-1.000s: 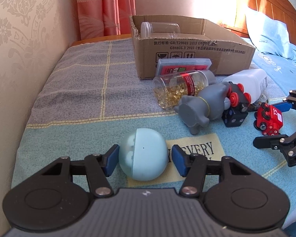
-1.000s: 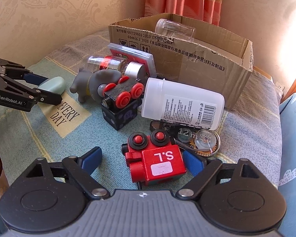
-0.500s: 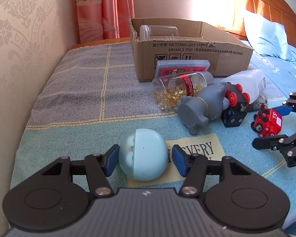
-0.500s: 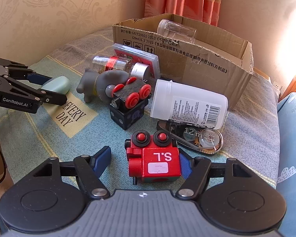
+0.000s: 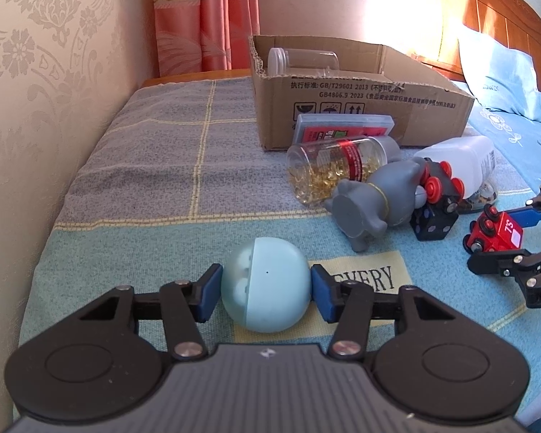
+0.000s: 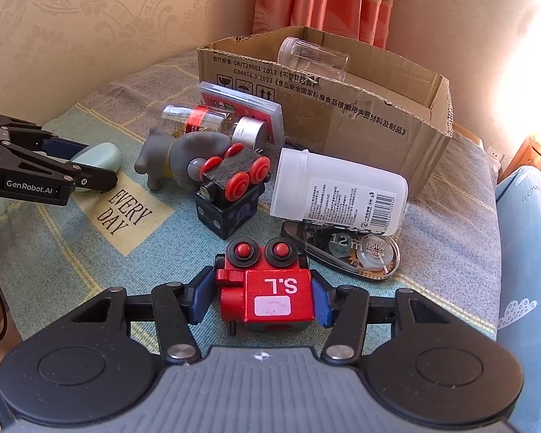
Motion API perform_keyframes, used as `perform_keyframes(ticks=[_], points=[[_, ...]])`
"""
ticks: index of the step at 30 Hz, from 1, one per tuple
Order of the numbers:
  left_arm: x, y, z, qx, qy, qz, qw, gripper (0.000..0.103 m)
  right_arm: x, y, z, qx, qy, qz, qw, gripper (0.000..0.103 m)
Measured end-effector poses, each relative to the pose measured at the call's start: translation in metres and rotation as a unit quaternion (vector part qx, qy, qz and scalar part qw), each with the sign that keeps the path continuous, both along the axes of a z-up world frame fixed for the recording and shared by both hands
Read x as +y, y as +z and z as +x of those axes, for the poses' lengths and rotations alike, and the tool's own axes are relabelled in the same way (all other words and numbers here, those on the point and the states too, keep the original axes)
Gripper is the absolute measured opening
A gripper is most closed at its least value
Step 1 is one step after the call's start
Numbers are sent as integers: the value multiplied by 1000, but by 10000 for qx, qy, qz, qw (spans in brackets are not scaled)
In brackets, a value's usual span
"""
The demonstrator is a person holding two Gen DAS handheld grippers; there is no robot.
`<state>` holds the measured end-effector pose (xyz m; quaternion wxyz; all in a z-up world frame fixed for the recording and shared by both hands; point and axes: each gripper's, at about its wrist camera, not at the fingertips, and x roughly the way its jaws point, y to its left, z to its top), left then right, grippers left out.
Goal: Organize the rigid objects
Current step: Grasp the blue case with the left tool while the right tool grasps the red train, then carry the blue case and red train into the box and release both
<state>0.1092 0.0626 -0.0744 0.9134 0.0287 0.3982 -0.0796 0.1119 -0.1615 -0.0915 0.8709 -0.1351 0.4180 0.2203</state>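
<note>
Left gripper [image 5: 266, 290]: jaws pinching pale-blue round case [image 5: 267, 288] across its middle, smooth, may slip | Right gripper [image 6: 263, 297]: jaws pinching red toy engine [image 6: 270, 294] by flat sides, rigid, light.

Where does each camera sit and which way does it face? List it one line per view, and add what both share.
Left wrist: on the left gripper, aimed down over the bed at the pale blue earbud case it clamps; the right gripper's fingers show.
Right wrist: on the right gripper, facing the red toy train car it clamps; the left gripper is at the left edge.
Shared: cardboard box, grey toy figure, white bottle.
</note>
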Motion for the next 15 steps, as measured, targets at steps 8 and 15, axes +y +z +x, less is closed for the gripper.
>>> perform_keyframes(ticks=[8, 15], points=[[0, 5, 4, 240, -280, 76, 9993, 52, -5, 9, -2, 87, -55, 78, 9999, 59], [-3, 17, 2, 322, -542, 138, 9979, 52, -8, 17, -4, 124, -35, 68, 9999, 58]])
